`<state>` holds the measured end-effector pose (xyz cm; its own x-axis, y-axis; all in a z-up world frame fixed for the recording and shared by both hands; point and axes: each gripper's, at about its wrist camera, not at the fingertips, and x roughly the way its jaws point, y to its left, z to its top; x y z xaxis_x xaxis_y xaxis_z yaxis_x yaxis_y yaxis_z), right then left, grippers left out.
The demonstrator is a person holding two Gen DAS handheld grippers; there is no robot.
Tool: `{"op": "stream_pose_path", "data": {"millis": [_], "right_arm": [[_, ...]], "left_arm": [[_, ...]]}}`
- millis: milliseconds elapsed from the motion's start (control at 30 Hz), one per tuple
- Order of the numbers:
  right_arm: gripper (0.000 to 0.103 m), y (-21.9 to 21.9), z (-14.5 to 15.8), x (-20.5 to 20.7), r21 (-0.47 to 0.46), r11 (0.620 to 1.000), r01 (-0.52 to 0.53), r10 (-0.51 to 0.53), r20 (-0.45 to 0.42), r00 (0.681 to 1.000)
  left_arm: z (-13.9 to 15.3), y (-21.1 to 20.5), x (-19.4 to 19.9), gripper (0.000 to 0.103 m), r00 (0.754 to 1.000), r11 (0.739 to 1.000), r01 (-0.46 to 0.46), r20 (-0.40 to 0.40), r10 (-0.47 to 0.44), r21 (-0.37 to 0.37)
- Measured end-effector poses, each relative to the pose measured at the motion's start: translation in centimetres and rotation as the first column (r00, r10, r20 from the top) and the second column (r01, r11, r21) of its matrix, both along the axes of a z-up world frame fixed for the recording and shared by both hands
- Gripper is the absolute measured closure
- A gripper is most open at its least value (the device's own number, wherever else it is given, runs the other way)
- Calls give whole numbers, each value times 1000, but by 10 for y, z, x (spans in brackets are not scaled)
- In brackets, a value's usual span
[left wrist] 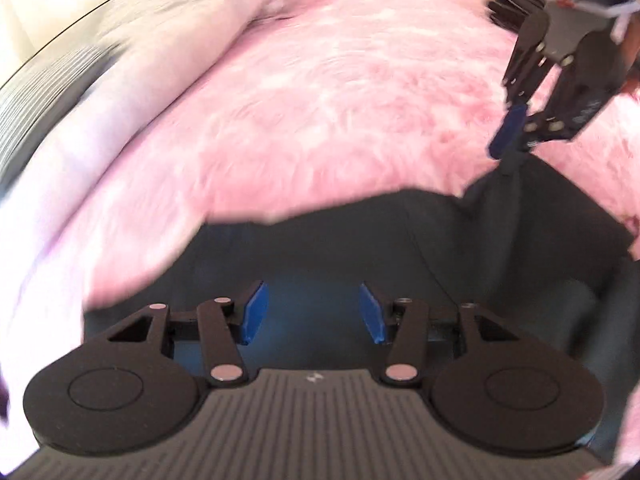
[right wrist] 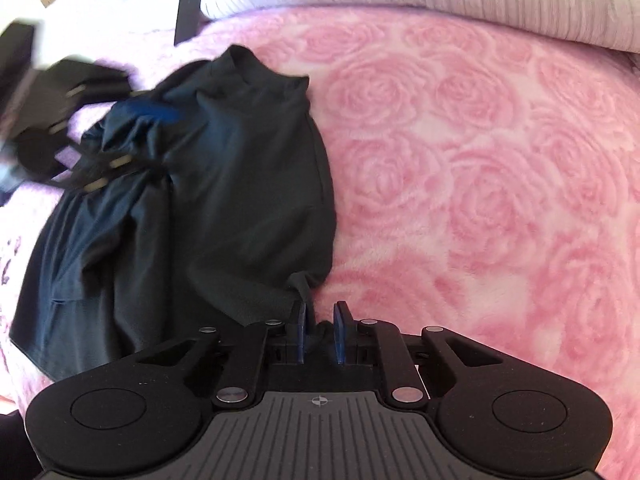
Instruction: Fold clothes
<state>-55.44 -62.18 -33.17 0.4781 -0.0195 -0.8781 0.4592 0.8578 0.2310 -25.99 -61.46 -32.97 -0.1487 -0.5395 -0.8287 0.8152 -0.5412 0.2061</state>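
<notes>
Garment: a dark long-sleeved top (right wrist: 224, 184) is lying crumpled on the pink rose-patterned blanket (right wrist: 480, 160) of a bed, spreading from the near edge of the right wrist view toward its far left.

Right tongs (right wrist: 320, 332): these are sitting at the near corner of the top, blue pads drawn close together, and a tab of dark cloth is running in between them. They are gripping that corner (the left wrist view is showing the same pinch, with cloth pulled up in a peak under the tips (left wrist: 516, 136)).

Left tongs (right wrist: 132, 112): these are hovering over the far left part of the top, blurred in the right wrist view. In their own view the blue pads (left wrist: 256, 312) are standing apart with only dark cloth beneath, so they are open and holding nothing.

Surroundings: a striped pale pillow (right wrist: 440, 4) is lying along the far edge of the bed.

Handling: the fabric is looking thin, light and limp. It is likely to drape and bunch rather than hold a line, and the plush blanket is likely to drag on it.

Grip points: hems, corners and shoulder seams are offering the best purchase. A second hold on the far left edge is probably needed to stretch the cloth flat.
</notes>
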Motion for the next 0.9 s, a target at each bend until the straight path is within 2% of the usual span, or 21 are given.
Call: {"op": "stream_pose_path", "data": {"millis": [33,67,100,133,233,300,367,400,433,467,500,533,567,600,633,667,700,767,900], "right_arm": [[85,2,2,-6,-10,1000,5,-5,1,1000],[59,6,4,-13,-36,999,13,-13,0,1000],[22,10,6,-21,-65,998,15,-15,2,1000],[14,14,6,-29,-84,996,12,-12,6,1000],[13,20,-4,-46,-79,997,14,-15,-4,1000],[13,19,-16,-50,-47,998,33,-33,-6,999],[13,19,-26,-53,-18,999,47,-47,2,999],[13,20,-31,-52,-5,999,46,-46,19,999],[13,20,-35,-51,7,999,46,-46,37,998],[13,20,-39,-50,20,999,45,-46,55,997],[13,21,-42,-47,31,999,42,-44,73,996],[16,22,-44,-44,44,998,43,-47,87,995],[37,19,-45,-43,75,995,72,-78,88,993],[77,13,-45,-44,118,986,121,-131,82,988],[90,7,-45,-45,161,972,169,-183,73,980],[96,2,-39,-48,177,963,203,-218,69,973],[97,-2,-27,-52,172,959,225,-240,72,968],[97,-9,-1,-60,141,955,262,-274,74,959],[97,-21,74,-77,-78,946,314,-312,40,949]], "left_arm": [[-4,-14,-5,54,997,997,71,12,-71,12],[-10,-27,-12,53,989,989,143,22,-144,39],[-15,-40,-18,52,976,974,215,29,-218,69],[-21,-50,-26,52,957,955,283,45,-288,91],[-43,-73,-45,52,889,887,432,89,-450,166],[-56,-82,-53,50,857,849,482,88,-508,215],[-61,-90,-56,53,841,825,506,65,-537,252],[-61,-93,-56,65,836,813,515,50,-546,273],[-59,-92,-57,84,830,803,523,44,-556,285],[-57,-87,-56,96,821,798,532,57,-568,283],[-55,-82,-56,99,811,793,542,74,-580,279],[-48,-79,-53,99,818,804,534,80,-569,261],[-41,-76,-49,99,830,819,521,82,-552,239],[-31,-78,-44,99,855,846,489,75,-513,211],[-21,-80,-37,99,882,874,450,65,-467,181],[-9,-83,-32,99,900,897,418,64,-430,145],[3,-86,-28,99,916,916,387,65,-395,108],[26,-95,-24,99,937,938,344,57,-346,43],[39,-118,-48,99,937,936,348,31,-347,-44]]}}
